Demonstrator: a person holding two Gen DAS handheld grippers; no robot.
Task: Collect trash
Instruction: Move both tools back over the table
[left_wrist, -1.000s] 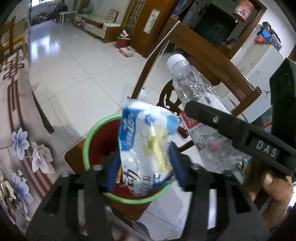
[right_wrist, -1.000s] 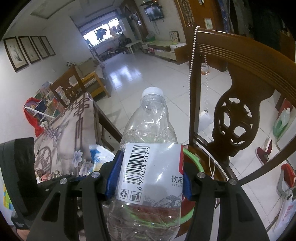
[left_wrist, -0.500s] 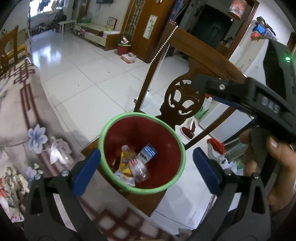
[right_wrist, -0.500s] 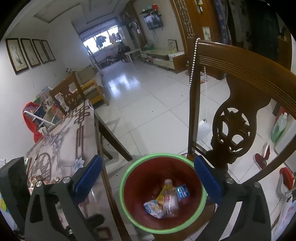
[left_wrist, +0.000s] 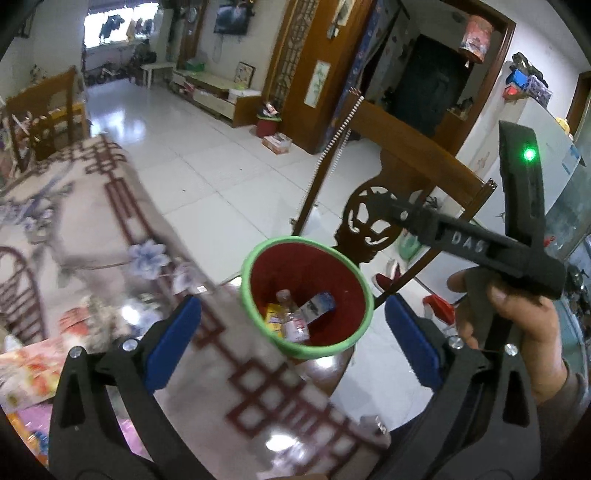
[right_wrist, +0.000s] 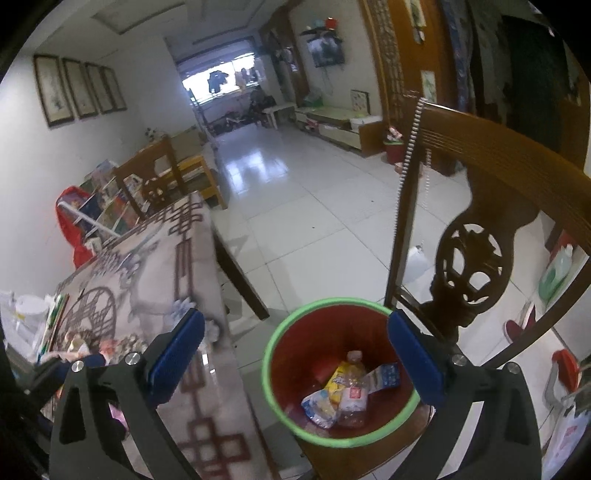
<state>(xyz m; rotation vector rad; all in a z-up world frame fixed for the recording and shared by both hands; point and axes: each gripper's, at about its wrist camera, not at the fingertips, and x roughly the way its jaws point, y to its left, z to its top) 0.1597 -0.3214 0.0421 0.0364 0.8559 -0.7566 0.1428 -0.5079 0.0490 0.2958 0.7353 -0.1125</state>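
A red trash bin with a green rim (left_wrist: 251, 258) (right_wrist: 271, 343) stands on a wooden chair seat beside the table. Inside lie a clear plastic bottle (right_wrist: 352, 398) (left_wrist: 293, 325), a blue-white snack bag (right_wrist: 317, 404), a yellow wrapper (right_wrist: 338, 380) (left_wrist: 273, 317) and a small blue carton (right_wrist: 386, 374) (left_wrist: 319, 304). My left gripper (left_wrist: 291, 343) is open and empty above the bin's near side. My right gripper (right_wrist: 295, 362) is open and empty over the bin; its body shows in the left wrist view (left_wrist: 480, 243), held by a hand.
The table with a patterned cloth (left_wrist: 92, 229) (right_wrist: 147, 266) lies left of the bin, with colourful wrappers (left_wrist: 26, 373) at its near left. The carved wooden chair back (right_wrist: 476, 251) (left_wrist: 373, 218) rises behind the bin. White tiled floor (right_wrist: 295, 206) stretches beyond.
Both grippers opened; the snack bag and the bottle dropped into the bin. Both grippers have since pulled back and shifted toward the table.
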